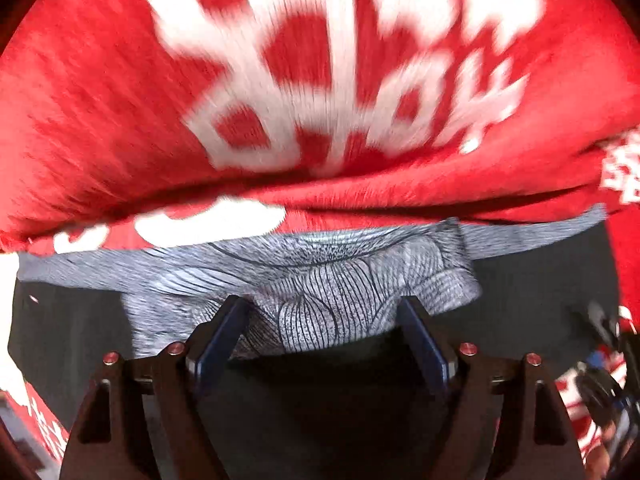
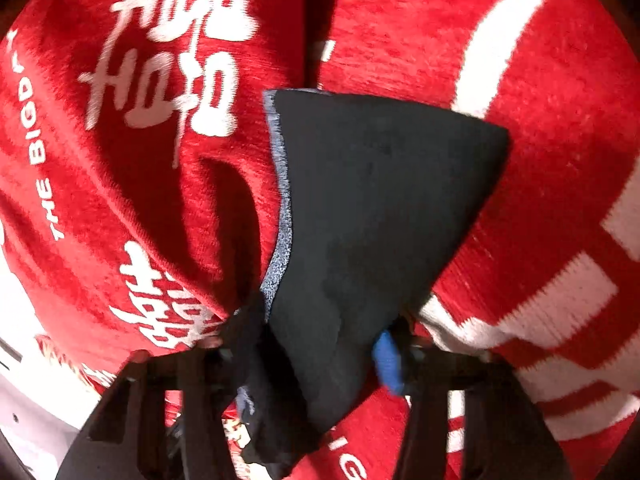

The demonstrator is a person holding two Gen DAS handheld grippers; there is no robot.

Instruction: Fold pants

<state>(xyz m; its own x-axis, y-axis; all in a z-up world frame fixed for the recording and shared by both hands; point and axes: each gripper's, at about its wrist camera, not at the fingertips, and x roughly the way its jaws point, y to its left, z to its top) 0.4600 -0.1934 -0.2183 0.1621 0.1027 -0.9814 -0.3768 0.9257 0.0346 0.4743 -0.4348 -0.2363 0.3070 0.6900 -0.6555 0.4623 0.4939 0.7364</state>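
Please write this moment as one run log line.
left gripper: open over grey patterned lining | right gripper: shut on black pants | surface: red blanket

Matt black knit cloth, the pants (image 2: 360,208), bunched between the fingers, with a grey line-printed lining (image 1: 320,292) just ahead of the fingertips. Beyond the fingers, red blanket (image 1: 100,112), fuzzy and napped, woven with white lettering. Fingers (image 1: 222,336) of dark matt plastic, blue pads, shiny metal screws (image 1: 468,348) behind the pads.
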